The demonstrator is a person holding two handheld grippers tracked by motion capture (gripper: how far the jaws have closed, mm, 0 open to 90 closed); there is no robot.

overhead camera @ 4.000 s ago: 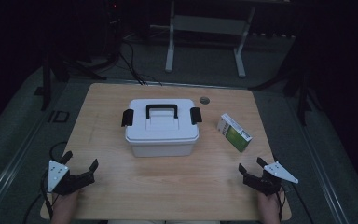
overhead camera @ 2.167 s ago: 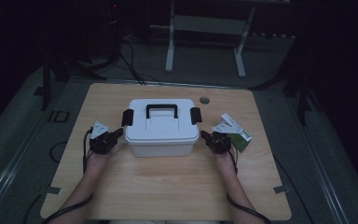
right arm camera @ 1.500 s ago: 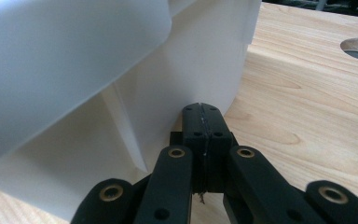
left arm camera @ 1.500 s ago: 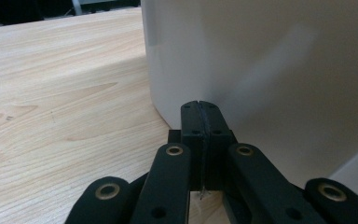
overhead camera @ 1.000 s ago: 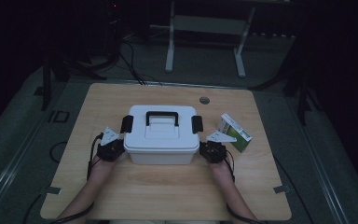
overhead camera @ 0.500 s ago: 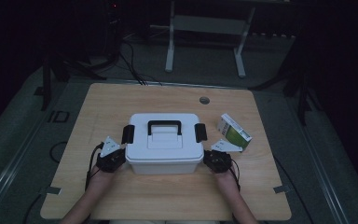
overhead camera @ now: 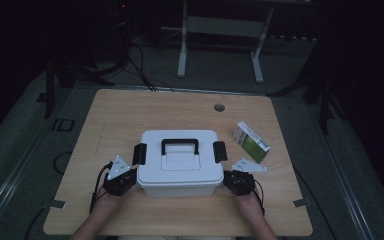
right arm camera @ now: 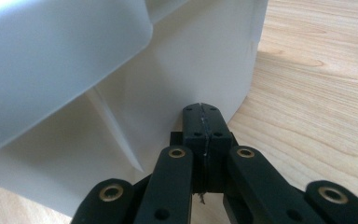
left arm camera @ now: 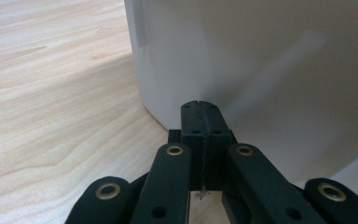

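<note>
A white plastic storage box (overhead camera: 179,165) with a black handle and two black side latches sits on the wooden table (overhead camera: 130,110), toward its near edge. My left gripper (overhead camera: 128,180) is shut, its closed tips pressed against the box's left wall (left arm camera: 261,70). My right gripper (overhead camera: 230,181) is shut too, tips touching the box's right wall (right arm camera: 168,93) under the lid's rim. Nothing is held between either pair of jaws. The two grippers (left arm camera: 199,105) (right arm camera: 201,108) flank the box from both sides.
A green and white carton (overhead camera: 251,141) lies flat on the table to the right of the box, just beyond my right gripper. A small round grommet (overhead camera: 219,107) sits near the far edge. A metal stand (overhead camera: 220,30) is on the floor behind.
Both grippers came in from the near corners, closed against the box's sides, and the box has slid toward the near edge between them.
</note>
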